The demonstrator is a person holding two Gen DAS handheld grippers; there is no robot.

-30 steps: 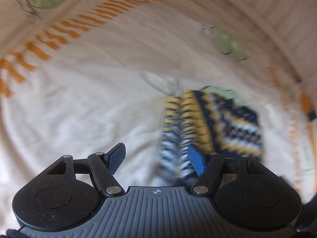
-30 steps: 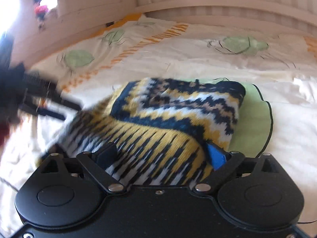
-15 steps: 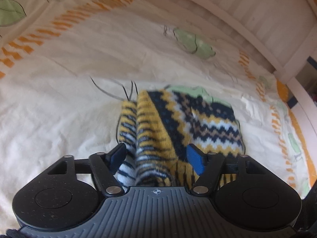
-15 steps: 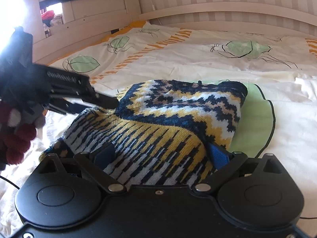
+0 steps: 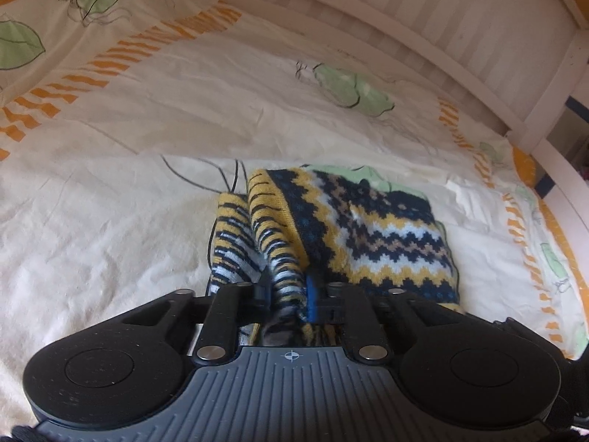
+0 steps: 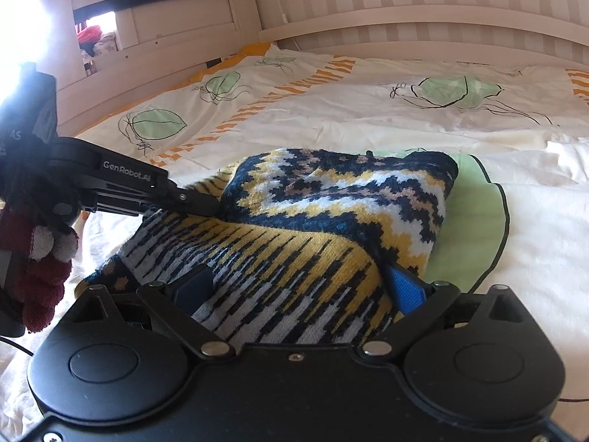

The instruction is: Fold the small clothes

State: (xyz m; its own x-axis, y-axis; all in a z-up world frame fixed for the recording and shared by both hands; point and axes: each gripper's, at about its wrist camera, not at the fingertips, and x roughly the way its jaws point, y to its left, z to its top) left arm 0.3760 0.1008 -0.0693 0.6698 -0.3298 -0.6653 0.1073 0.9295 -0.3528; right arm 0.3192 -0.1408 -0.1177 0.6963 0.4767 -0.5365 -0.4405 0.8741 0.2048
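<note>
- Knitted garment, navy, yellow and white zigzag pattern with a striped ribbed edge, lies bunched on the cream bedsheet printed with green leaves and orange dashes; one corner covers a green leaf print.
- Left gripper: black two-finger tool, angled downward. Jaws have just been closing and now pinch a raised ridge of the striped knit between the pads.
- In the right wrist view the left gripper reaches in from the left edge, tip at the fold where stripes meet the zigzag band; the hand holding it wears a dark red and white glove.
- Right gripper: tilted down over the striped edge, jaws spread wide, fabric mounded between the blue pads; whether they press on it, cannot tell.
- White slatted bed frame borders the far side.
</note>
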